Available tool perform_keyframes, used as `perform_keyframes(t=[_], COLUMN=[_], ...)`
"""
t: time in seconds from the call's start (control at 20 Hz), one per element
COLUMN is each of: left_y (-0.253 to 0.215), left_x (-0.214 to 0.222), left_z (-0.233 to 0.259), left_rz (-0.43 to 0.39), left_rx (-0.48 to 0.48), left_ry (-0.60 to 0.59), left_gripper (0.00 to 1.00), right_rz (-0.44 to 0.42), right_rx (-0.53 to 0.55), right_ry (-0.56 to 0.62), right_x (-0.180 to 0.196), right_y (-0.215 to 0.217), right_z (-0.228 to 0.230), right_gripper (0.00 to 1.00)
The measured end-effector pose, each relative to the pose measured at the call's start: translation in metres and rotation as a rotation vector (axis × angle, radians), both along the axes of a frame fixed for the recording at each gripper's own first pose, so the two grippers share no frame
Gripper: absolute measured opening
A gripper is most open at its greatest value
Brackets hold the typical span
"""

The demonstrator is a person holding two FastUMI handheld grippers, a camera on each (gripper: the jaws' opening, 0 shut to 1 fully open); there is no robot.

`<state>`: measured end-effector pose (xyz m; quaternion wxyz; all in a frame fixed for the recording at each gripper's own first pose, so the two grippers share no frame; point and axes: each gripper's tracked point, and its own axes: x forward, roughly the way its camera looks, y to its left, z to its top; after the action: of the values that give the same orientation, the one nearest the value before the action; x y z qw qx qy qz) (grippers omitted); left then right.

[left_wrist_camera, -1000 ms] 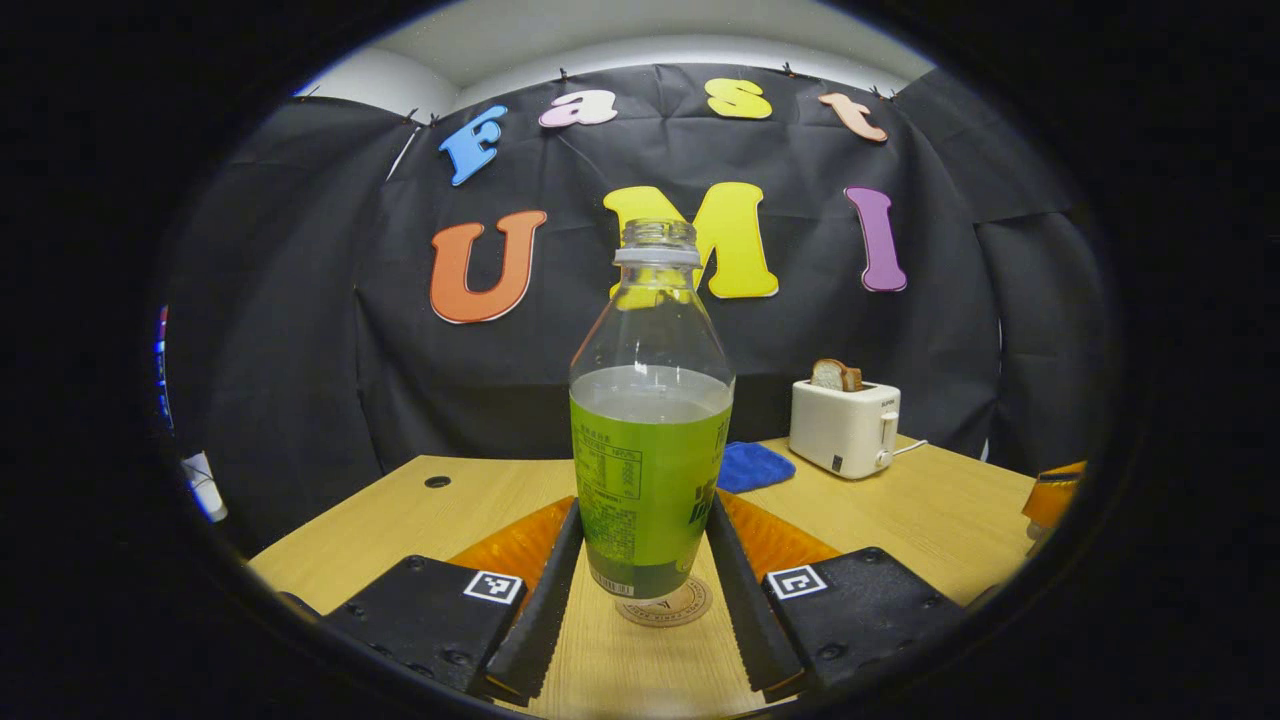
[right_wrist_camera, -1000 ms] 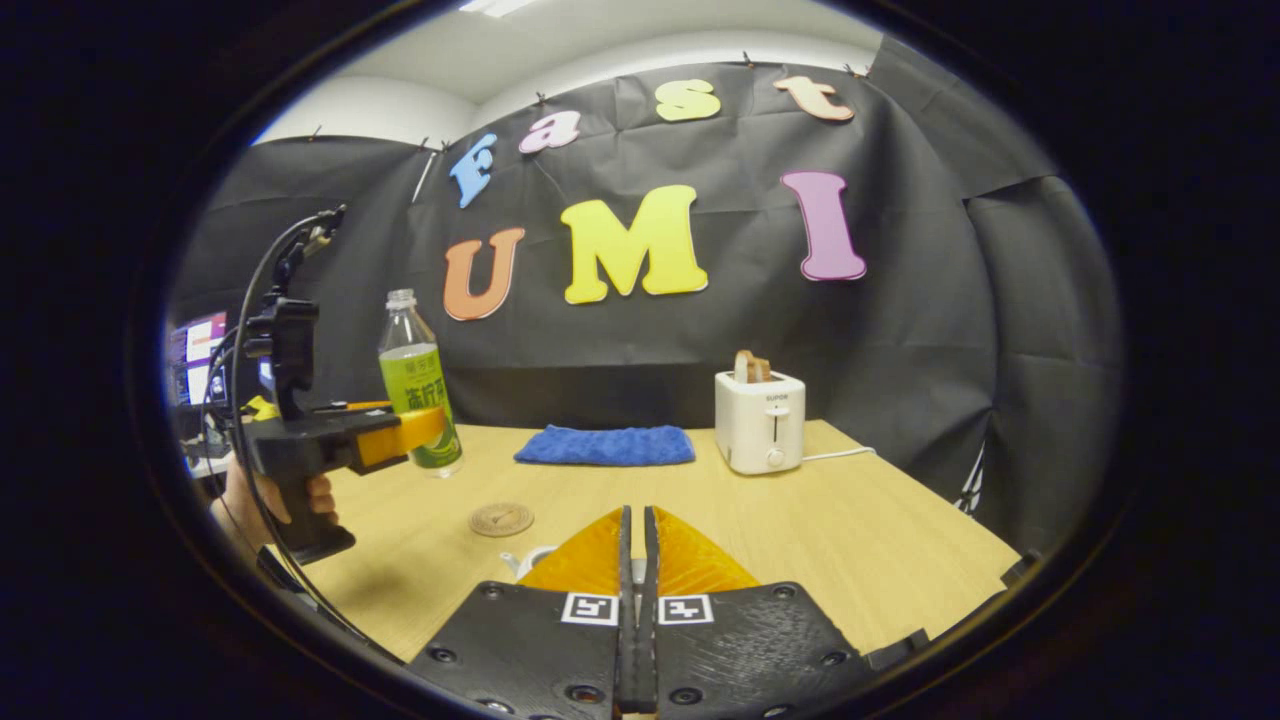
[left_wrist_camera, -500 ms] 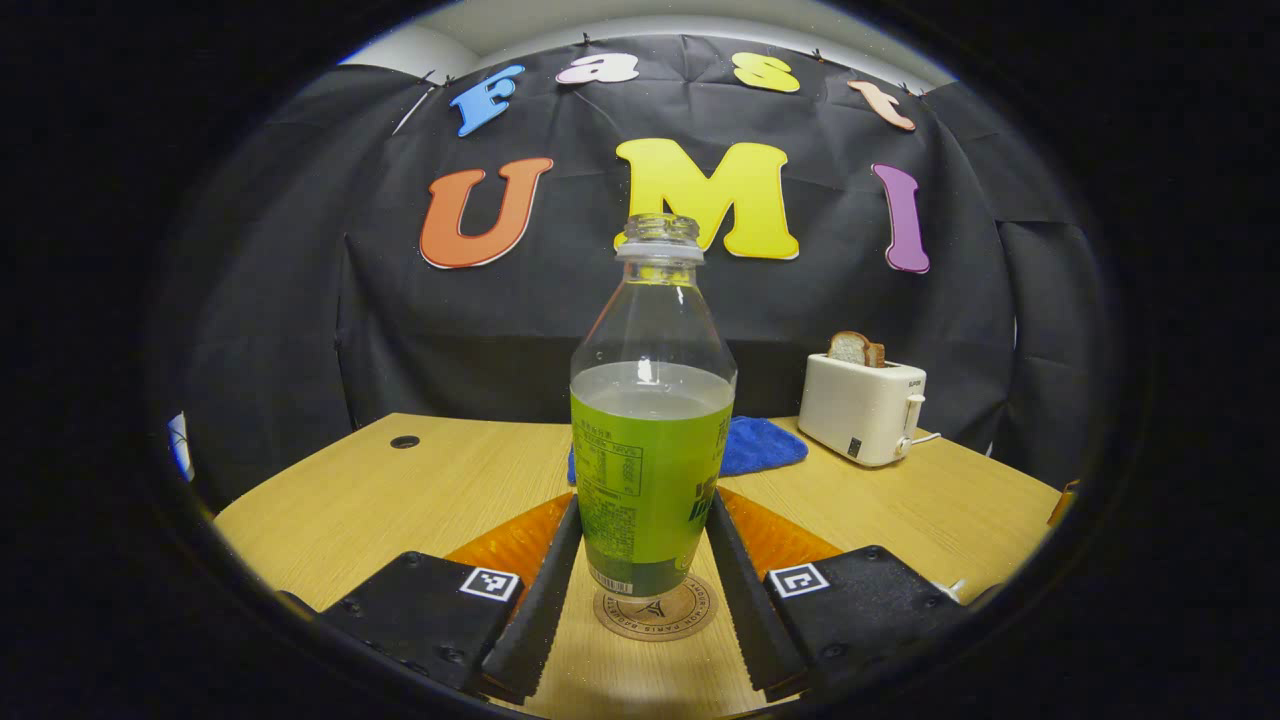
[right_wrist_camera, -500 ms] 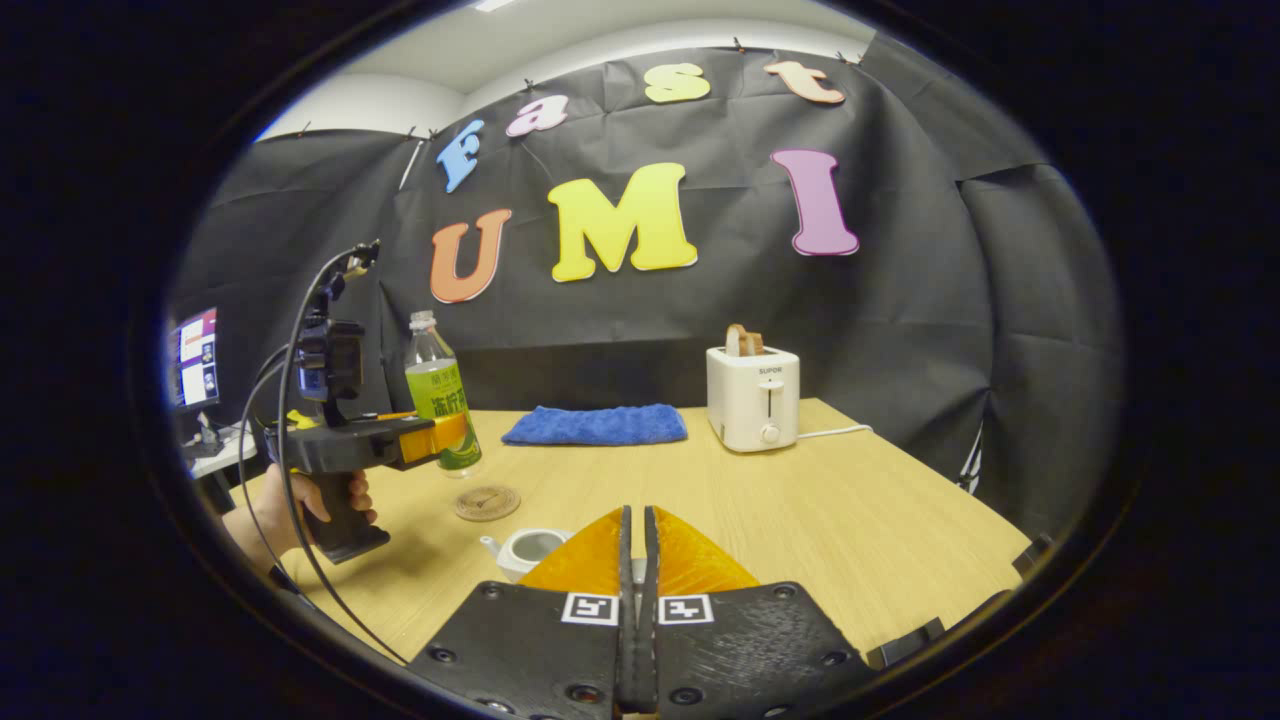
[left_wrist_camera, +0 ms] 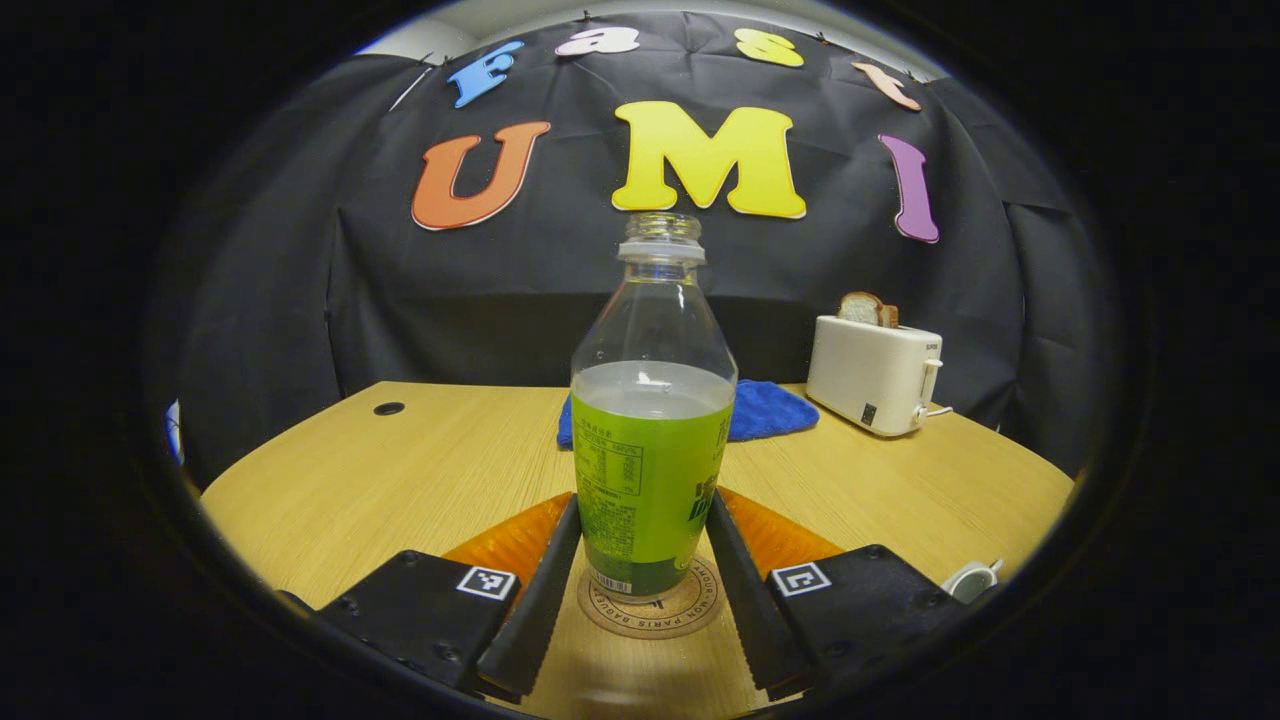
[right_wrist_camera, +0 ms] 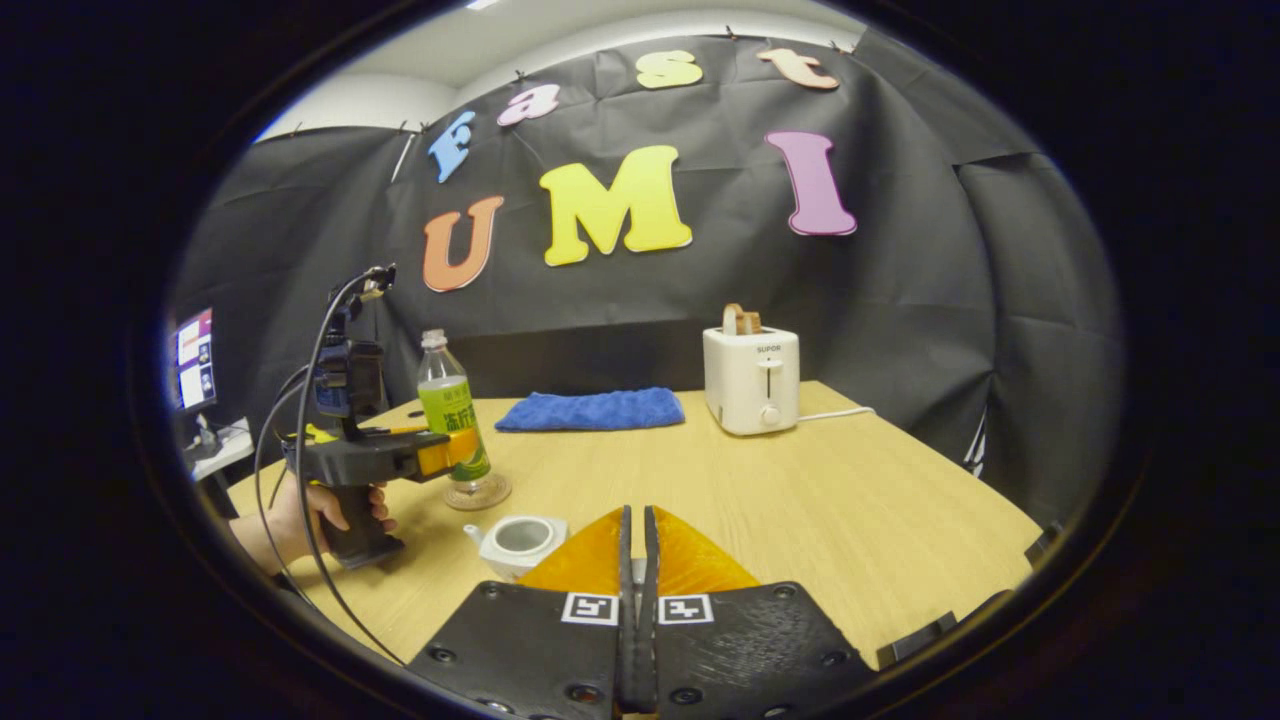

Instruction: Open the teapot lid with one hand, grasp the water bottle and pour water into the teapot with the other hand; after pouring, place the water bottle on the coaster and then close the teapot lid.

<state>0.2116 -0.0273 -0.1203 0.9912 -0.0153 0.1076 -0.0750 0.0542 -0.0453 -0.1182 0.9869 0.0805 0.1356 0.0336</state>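
My left gripper point(left_wrist_camera: 643, 505) is shut on the lower body of the water bottle point(left_wrist_camera: 650, 440), a clear, capless bottle with a green label, about half full. The bottle stands upright with its base on or just above the round cork coaster point(left_wrist_camera: 650, 607). In the right gripper view the bottle point(right_wrist_camera: 452, 415), the coaster point(right_wrist_camera: 480, 493) and the left gripper point(right_wrist_camera: 450, 452), held by a hand, are at the left. The white teapot point(right_wrist_camera: 520, 540) sits open just in front of the coaster. My right gripper point(right_wrist_camera: 637, 512) is shut; a pale sliver of the lid shows between its fingers.
A white toaster point(right_wrist_camera: 752, 378) with bread stands at the back right of the wooden table point(right_wrist_camera: 850, 500). Beside it, on its left, a folded blue cloth point(right_wrist_camera: 592, 410) lies near the back edge. The teapot point(left_wrist_camera: 970, 580) sits low at the right of the left gripper view.
The left gripper has brought the bottle down over the coaster, which now lies right under its base. The right gripper stayed shut, and its view has tipped down towards the teapot.
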Motion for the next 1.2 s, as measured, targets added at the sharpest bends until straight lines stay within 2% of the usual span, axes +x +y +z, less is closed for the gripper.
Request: perform_keyframes(t=[0.35,0.5,0.65,0.85,1.2], left_y=[-0.006,-0.005,0.000,0.023,0.075], left_x=[0.000,-0.004,-0.015,-0.050,-0.109], left_z=[-0.008,-0.002,-0.005,-0.005,0.022], left_rz=[-0.011,0.000,0.015,0.077,0.171], left_rx=[0.007,-0.010,-0.021,-0.054,0.019], left_ry=[0.032,0.022,0.045,0.086,0.025], left_gripper=[0.80,1.00,1.00,1.00,1.00], right_rz=[-0.002,-0.001,0.009,0.035,0.150], right_rx=[0.007,0.004,-0.004,-0.011,-0.044], right_ry=[0.005,0.000,-0.015,-0.059,-0.131], right_x=[0.001,0.000,0.002,0.013,0.045], right_y=[-0.002,-0.001,0.003,0.016,0.060], right_z=[-0.003,-0.001,0.005,0.017,0.031], right_gripper=[0.00,0.00,0.00,0.00,0.00])
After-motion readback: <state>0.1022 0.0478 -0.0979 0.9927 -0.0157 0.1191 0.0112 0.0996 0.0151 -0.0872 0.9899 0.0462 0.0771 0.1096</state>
